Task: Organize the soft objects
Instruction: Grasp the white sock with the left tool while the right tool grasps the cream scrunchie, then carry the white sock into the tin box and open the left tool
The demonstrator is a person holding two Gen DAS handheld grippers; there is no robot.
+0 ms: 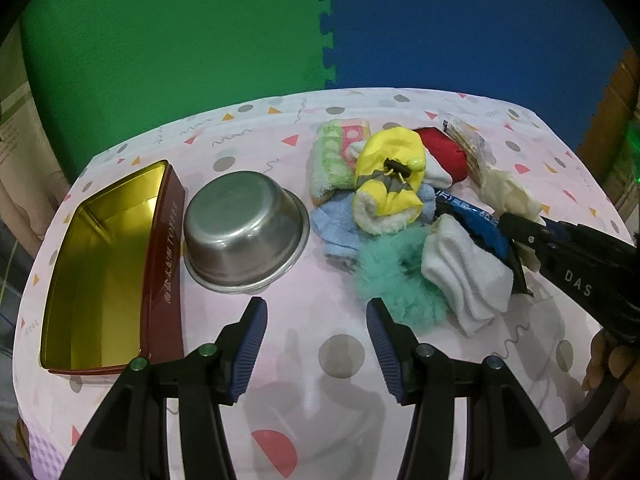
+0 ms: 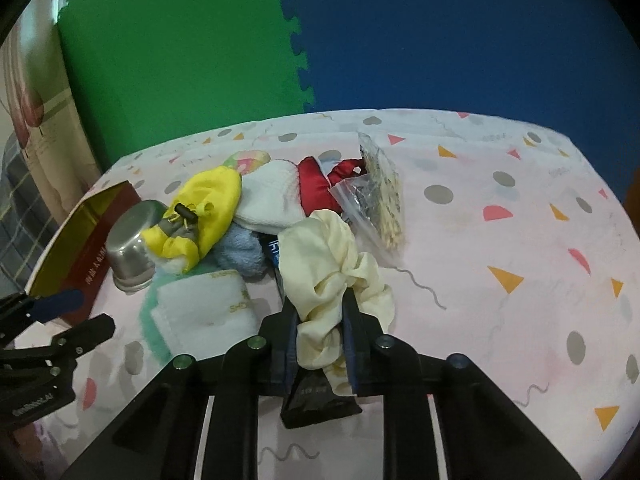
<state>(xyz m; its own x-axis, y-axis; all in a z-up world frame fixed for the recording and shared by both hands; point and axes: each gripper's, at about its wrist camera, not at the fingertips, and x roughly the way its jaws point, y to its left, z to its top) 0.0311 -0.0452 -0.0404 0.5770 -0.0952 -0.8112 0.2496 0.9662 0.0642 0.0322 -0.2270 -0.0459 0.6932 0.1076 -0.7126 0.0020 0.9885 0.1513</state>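
Right gripper (image 2: 320, 320) clamped on crumpled cream satin scrunchie (image 2: 336, 276) beside soft pile; left gripper (image 1: 316, 320) agape, empty, above pink patterned tablecloth (image 1: 312, 380).

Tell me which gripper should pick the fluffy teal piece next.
Left. The left gripper is open and unloaded, with the fluffy teal piece just beyond its right finger. The right gripper is shut on the cream satin scrunchie, so it looks occupied.

Left of the right claw (image 2: 320, 320), the tin (image 2: 80, 232) runs off the picture's edge. Ahead, the pile hides most of the blue packet (image 2: 273, 254); its print is unreadable.
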